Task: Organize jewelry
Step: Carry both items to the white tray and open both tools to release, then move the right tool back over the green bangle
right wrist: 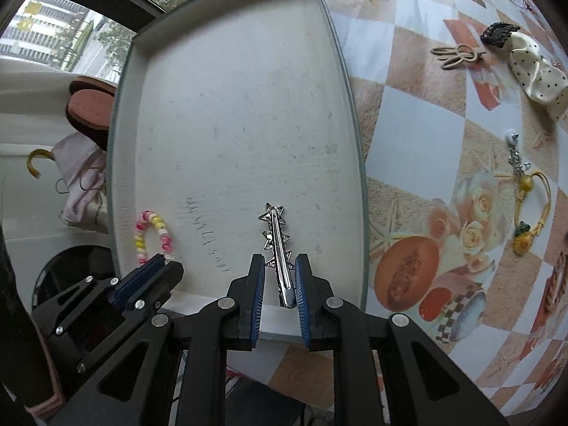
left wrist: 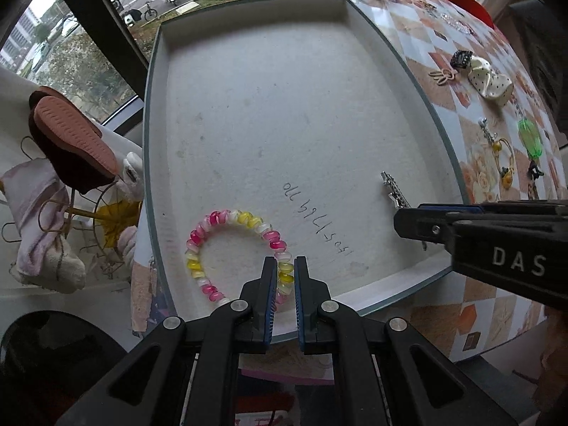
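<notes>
I am looking at the pink, yellow and white coil bracelet (left wrist: 237,254) lying in the near left corner of the big white tray (left wrist: 269,113). My left gripper (left wrist: 285,277) is sitting over its near right side. The 2 fingers are only a little apart, with the coils showing in the gap between them. I cannot tell if the pads are pinching the coils or just beside them.

The silver star hair clip (right wrist: 278,248) is lying in the tray too, near the right wall. My right gripper (right wrist: 279,277) is around its near end. The fingers are a little spread, with a thin gap on each side of the clip, so they are not squeezing it.

The right wrist view is showing the whole clip with its stars. The left wrist view is showing only its far tip, because the right gripper is covering the rest.

The tray is sitting on a table with a checkered cloth (right wrist: 426,113). On the cloth, right of the tray, are lying a dotted bow (right wrist: 536,71), a tan bunny clip (right wrist: 458,55) and a yellow hair tie (right wrist: 529,206).
</notes>
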Motion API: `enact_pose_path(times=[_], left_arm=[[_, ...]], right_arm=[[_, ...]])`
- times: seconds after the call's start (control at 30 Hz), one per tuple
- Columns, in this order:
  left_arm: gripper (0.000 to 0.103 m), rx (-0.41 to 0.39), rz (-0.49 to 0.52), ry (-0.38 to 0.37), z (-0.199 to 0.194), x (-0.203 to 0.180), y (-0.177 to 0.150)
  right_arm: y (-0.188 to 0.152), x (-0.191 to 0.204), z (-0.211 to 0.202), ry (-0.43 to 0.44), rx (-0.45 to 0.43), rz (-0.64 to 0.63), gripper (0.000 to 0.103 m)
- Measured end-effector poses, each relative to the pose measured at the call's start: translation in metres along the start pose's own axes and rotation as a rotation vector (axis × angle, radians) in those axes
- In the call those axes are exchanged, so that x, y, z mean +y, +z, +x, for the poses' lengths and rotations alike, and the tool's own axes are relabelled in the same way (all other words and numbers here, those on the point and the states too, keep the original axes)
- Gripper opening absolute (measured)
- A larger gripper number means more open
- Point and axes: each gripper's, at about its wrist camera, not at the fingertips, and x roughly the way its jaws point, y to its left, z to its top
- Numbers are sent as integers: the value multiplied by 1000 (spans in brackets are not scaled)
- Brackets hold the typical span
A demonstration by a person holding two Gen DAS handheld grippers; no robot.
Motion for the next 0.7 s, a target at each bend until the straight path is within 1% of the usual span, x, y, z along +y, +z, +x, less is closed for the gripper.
enact_pose_path(times=[0.1,0.13,0.17,0.2,0.23,0.37,0.47,0.57,0.67,0.7], left_arm=[[13,5,18,4,1,-1,0],[13,6,22,9,1,-2,0],[13,7,24,14,1,-2,0],[13,8,22,20,1,-3,0],[13,7,20,22,1,-2,1],[13,-3,24,30,-3,-1,1],[13,-18,44,32,-9,-4,4],[13,-29,62,41,-12,-6,4],[14,-26,73,41,-12,-6,7],[25,-25,76,40,-12,-7,8]], right_arm=[[1,2,5,-2,12,6,19],[2,3,6,-2,15,9,21],[2,4,8,-2,17,12,30],[4,4,9,-1,16,14,37],[5,4,8,-1,9,18,49],[8,3,-10,32,-29,29,50],[10,3,-29,46,-73,42,51],[7,-2,-47,29,-117,43,54],[-1,-11,-59,2,-142,51,55],[-5,-13,-62,-7,-146,60,55]])
